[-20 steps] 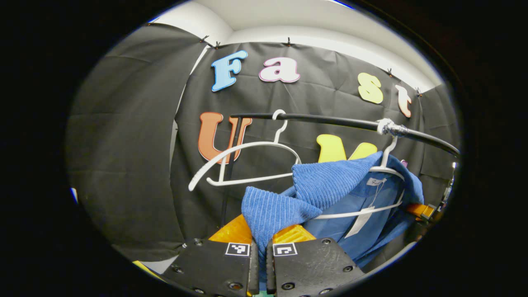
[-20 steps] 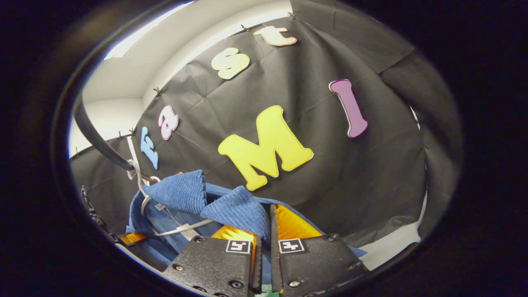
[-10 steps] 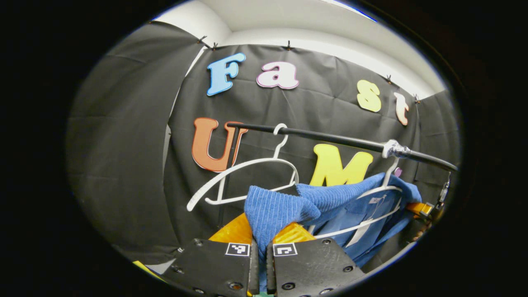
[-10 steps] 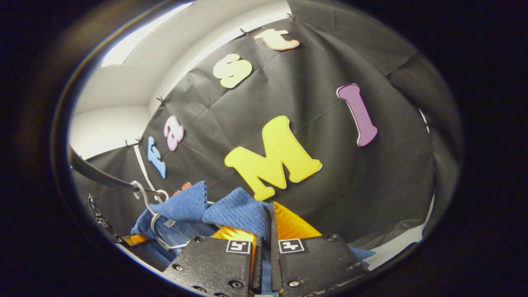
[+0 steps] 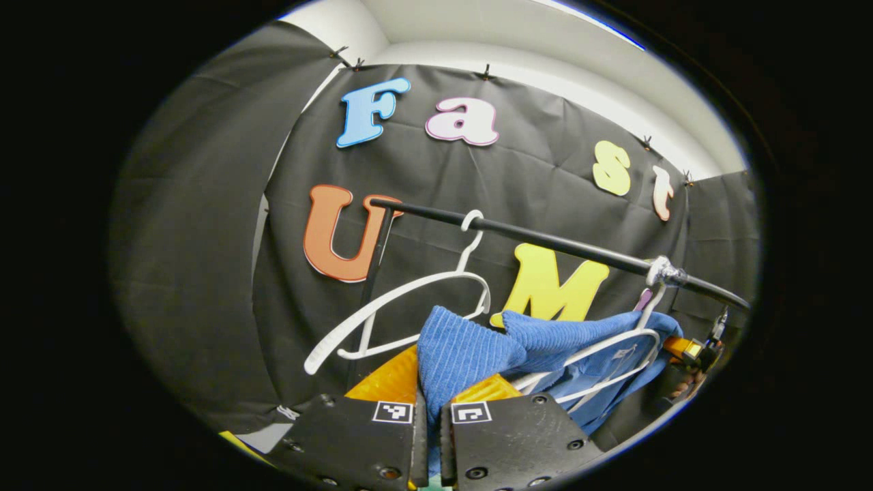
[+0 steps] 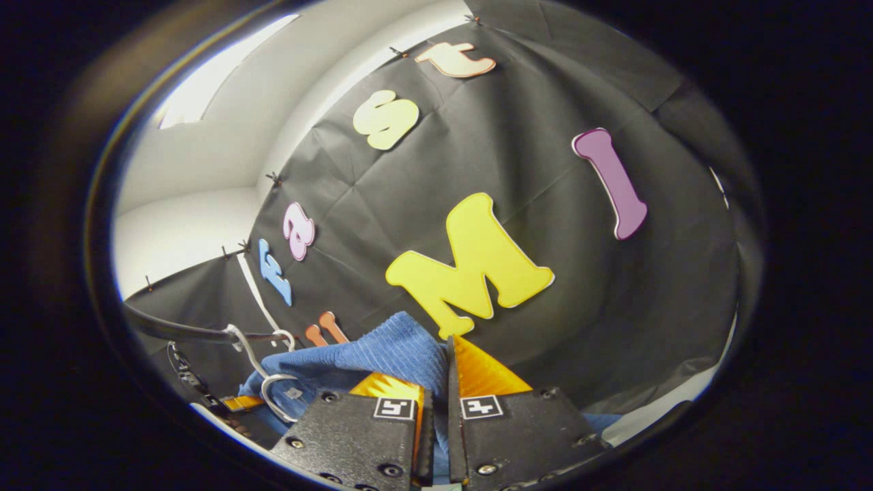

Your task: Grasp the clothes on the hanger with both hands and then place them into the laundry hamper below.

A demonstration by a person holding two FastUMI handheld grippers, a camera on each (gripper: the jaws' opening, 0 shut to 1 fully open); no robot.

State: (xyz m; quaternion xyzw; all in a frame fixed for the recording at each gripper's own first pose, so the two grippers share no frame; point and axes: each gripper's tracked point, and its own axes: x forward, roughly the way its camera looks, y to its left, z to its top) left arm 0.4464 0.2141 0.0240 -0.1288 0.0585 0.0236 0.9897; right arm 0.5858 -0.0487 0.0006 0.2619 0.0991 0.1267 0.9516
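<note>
The left gripper (image 5: 432, 402) is closed tight on a fold of the blue corduroy shirt (image 5: 470, 351). The right gripper (image 6: 436, 399) pinches the shirt's other shoulder the same way. The shirt hangs between them on a white hanger (image 5: 614, 354) under the black rail (image 5: 545, 240), beside an empty hanger (image 5: 402, 310)

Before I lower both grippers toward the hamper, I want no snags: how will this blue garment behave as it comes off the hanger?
The blue garment bunches and folds between the fingers, so it is probably floppy and will sag. Its ribbed cloth likely grips well. Part of it is draped around the white hanger, so it may drag the hanger.
</note>
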